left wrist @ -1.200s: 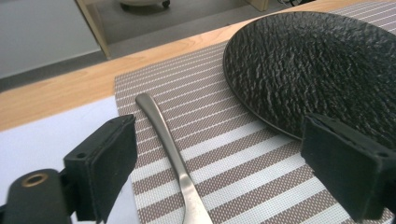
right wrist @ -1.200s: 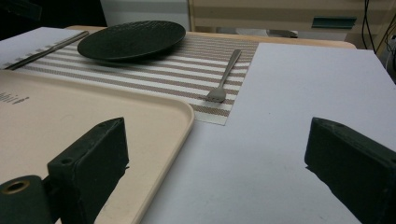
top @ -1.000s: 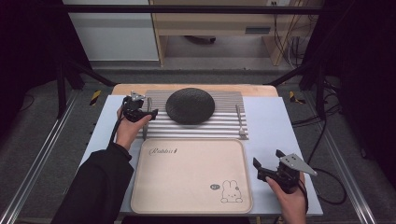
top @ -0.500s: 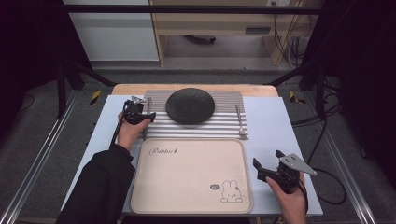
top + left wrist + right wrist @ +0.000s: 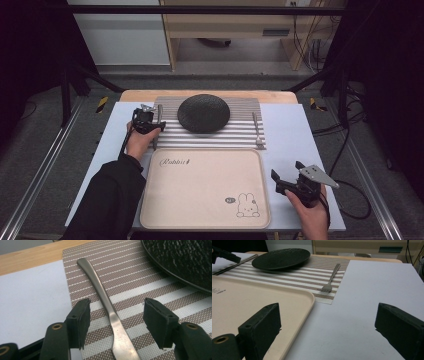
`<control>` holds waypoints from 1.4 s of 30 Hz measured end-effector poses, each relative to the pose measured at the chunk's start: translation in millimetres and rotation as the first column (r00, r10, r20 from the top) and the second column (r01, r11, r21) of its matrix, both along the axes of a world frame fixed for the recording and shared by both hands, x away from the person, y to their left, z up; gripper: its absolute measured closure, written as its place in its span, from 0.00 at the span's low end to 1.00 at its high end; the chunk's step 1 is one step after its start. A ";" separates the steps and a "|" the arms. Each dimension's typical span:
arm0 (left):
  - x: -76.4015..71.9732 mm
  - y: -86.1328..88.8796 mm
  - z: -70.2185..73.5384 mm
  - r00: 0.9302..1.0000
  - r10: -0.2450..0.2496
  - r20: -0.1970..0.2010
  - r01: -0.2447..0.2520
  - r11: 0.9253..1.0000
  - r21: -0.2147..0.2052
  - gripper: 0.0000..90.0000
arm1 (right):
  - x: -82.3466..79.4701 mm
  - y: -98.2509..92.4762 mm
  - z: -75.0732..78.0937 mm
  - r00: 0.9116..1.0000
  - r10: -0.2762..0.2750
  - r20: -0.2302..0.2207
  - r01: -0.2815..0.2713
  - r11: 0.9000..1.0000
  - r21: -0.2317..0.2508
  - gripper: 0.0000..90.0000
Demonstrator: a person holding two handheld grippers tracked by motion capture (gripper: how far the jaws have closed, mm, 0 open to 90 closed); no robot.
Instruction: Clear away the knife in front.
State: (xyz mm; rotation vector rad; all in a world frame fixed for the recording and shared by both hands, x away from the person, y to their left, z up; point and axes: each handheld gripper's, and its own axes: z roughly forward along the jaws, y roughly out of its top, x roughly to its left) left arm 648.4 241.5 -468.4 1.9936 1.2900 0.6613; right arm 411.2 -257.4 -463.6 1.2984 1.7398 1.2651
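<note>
A slim metal utensil (image 5: 107,302) lies on the left side of a striped placemat (image 5: 140,290), its handle end pointing away. My left gripper (image 5: 116,315) is open, low over the mat, one jaw on each side of the utensil's shaft without touching it. In the high view this left gripper (image 5: 151,125) sits at the placemat's (image 5: 235,137) left edge, over the utensil (image 5: 159,115). A black textured plate (image 5: 203,113) rests on the mat's middle, and a fork (image 5: 256,131) lies on its right side. My right gripper (image 5: 287,172) is open and empty above the white table near the front right.
A beige tray (image 5: 205,200) with a rabbit drawing lies in front of the placemat; its right rim (image 5: 308,302) is just left of my right gripper (image 5: 328,313). Fork (image 5: 331,278) and plate (image 5: 280,256) lie beyond. The white tabletop (image 5: 374,282) extends to the right.
The left gripper has crept slightly down onto the utensil at the mat's left edge. The right gripper has stayed where it was.
</note>
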 end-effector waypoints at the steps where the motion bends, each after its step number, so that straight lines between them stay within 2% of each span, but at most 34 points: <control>1: 0.1 -0.3 -0.2 1.000 0.000 0.000 0.000 1.000 0.003 0.44 | 0.0 -0.1 0.0 1.000 0.000 0.000 0.000 1.000 0.001 0.07; 12: 2.0 -2.8 -5.5 1.000 0.005 -0.008 -0.005 1.000 0.021 0.53 | -0.2 -0.2 -0.1 1.000 -0.002 -0.003 0.002 1.000 0.004 0.07; 16: 2.2 -1.0 -5.1 1.000 0.011 -0.012 -0.011 1.000 -0.004 0.58 | -0.4 0.0 0.0 1.000 0.000 -0.002 0.000 1.000 0.004 0.08; 18: 1.7 -1.5 -4.9 1.000 0.007 -0.007 -0.007 0.999 0.031 0.58 | -0.5 0.1 0.1 1.000 0.004 -0.002 -0.004 1.000 0.003 0.08; 19: 1.8 -1.4 -5.1 1.000 0.003 -0.010 -0.003 0.999 0.033 0.58 | -0.6 0.4 0.2 1.000 0.004 -0.002 -0.004 1.000 0.005 0.08; 31: 3.6 -0.2 -7.9 1.000 0.002 -0.023 -0.001 1.000 0.012 0.67 | -0.4 -0.3 0.2 1.000 0.004 -0.003 -0.004 1.000 0.009 0.08; 33: 3.8 -1.4 -8.3 1.000 -0.009 -0.020 0.009 1.000 0.010 0.70 | -0.4 -0.2 0.1 1.000 0.005 -0.003 -0.005 1.000 0.009 0.08; 36: 3.5 -2.3 -8.2 1.000 -0.014 -0.008 0.014 0.999 0.037 0.79 | -0.4 -0.3 0.1 1.000 0.005 -0.005 -0.005 1.000 0.011 0.08; 38: 3.9 -0.5 -8.2 1.000 -0.006 -0.013 0.007 1.000 0.030 0.82 | -0.6 -0.4 0.1 1.000 0.003 -0.006 -0.003 1.000 0.014 0.08; 42: 3.7 1.6 -8.5 1.000 -0.020 -0.010 0.020 0.999 0.030 0.83 | -0.4 -0.9 -0.2 1.000 0.001 -0.007 -0.001 1.000 0.016 0.08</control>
